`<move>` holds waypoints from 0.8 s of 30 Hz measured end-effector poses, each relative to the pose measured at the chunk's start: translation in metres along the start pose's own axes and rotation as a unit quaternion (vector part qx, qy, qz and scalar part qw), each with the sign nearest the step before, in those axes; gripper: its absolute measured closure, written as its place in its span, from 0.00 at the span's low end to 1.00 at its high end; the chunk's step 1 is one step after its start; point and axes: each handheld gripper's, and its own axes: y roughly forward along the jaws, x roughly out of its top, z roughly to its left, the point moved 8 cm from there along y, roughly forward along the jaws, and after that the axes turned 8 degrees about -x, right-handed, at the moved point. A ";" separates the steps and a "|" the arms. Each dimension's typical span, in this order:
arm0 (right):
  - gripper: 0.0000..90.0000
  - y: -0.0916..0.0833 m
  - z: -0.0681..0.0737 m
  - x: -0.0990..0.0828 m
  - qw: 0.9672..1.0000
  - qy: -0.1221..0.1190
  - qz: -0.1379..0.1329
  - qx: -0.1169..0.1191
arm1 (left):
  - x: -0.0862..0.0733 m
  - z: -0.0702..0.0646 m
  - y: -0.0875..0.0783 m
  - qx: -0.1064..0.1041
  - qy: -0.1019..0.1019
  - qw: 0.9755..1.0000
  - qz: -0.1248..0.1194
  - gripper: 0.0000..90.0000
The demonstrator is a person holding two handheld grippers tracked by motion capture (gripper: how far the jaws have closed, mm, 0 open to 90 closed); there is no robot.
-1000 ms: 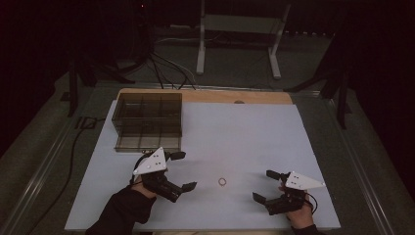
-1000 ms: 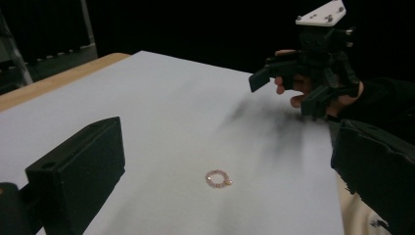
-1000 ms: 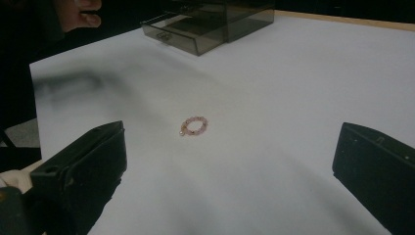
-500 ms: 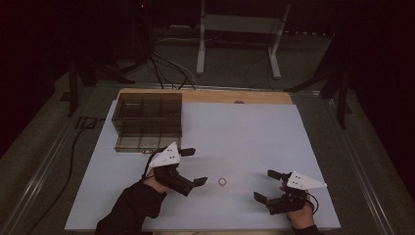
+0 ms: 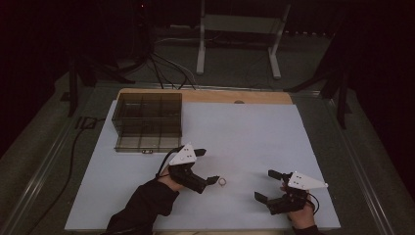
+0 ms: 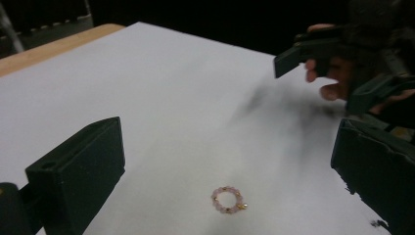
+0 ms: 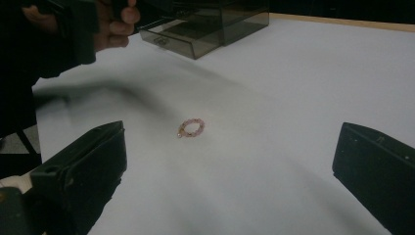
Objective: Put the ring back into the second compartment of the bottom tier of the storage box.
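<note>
A small pink beaded ring [image 5: 222,181] with a gold charm lies flat on the white table sheet [image 5: 244,132]. In the left gripper view the ring [image 6: 227,199] lies low between the two wide-apart jaws. My left gripper [image 5: 206,166] is open, its lower fingertip just left of the ring. The right gripper [image 5: 266,185] is open too and rests near the front right. From the right gripper view the ring [image 7: 191,127] lies ahead on the sheet, clear of the jaws. Nothing is held by either gripper.
A dark see-through compartment box [image 5: 148,120] stands at the back left of the sheet, seen also in the right gripper view as the box [image 7: 205,24]. A wooden strip [image 5: 205,95] runs along the far edge. Cables and a metal stand lie on the floor beyond.
My left gripper has moved right and slightly forward, closing in on the ring. The right gripper has stayed where it was.
</note>
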 end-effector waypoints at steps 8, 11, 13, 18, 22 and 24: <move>0.00 -0.001 -0.001 0.000 1.000 0.001 0.000 -0.002 | -0.006 0.007 0.011 0.021 -0.016 1.000 0.011 0.03; 0.00 -0.001 -0.001 0.000 1.000 0.002 0.000 -0.002 | -0.010 0.007 0.016 0.021 -0.014 0.999 0.027 0.03; 0.00 -0.001 -0.001 -0.001 1.000 0.001 0.001 -0.002 | -0.013 0.005 0.019 0.016 -0.015 0.999 0.038 0.03; 0.00 -0.001 -0.001 -0.001 1.000 0.004 0.002 -0.002 | -0.020 0.005 0.026 0.015 -0.020 0.998 0.063 0.03; 0.00 -0.002 -0.001 -0.001 1.000 0.005 0.002 -0.003 | -0.025 0.007 0.029 0.017 -0.036 0.996 0.075 0.07; 0.00 -0.002 -0.001 -0.002 1.000 0.003 0.003 -0.003 | -0.026 0.007 0.031 0.016 -0.039 0.996 0.079 0.08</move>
